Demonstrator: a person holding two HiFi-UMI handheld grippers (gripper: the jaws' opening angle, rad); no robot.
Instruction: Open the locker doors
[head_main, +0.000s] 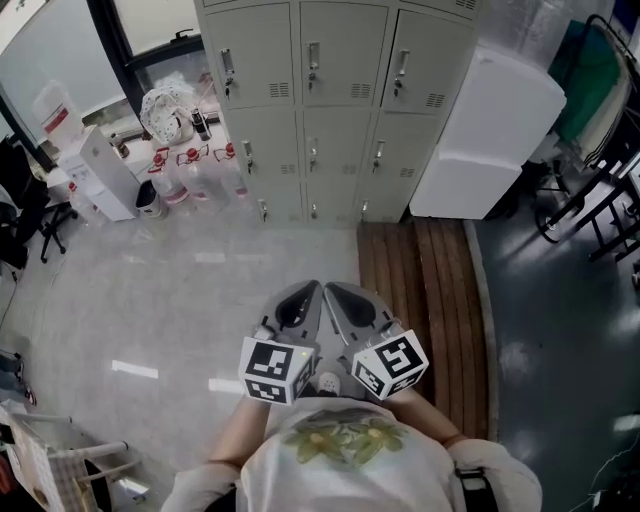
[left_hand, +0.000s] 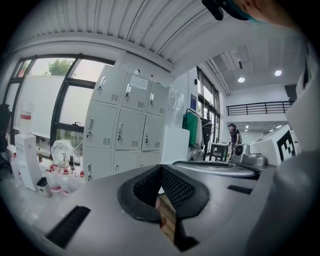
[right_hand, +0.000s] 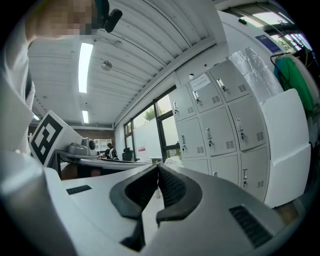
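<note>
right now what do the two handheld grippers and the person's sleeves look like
Both the left gripper and right gripper have smooth grey rounded shells tapering to a point, with black mesh-textured pads inside the jaws. Each carries a white cube printed with black square markers. The person wears a pale top with a yellow-green print and light sleeves.

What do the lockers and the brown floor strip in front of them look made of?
The lockers: likely painted sheet metal, matte light grey, with stamped vent slots and keyed handles. The brown strip: apparently wooden slats, with parallel board seams.
</note>
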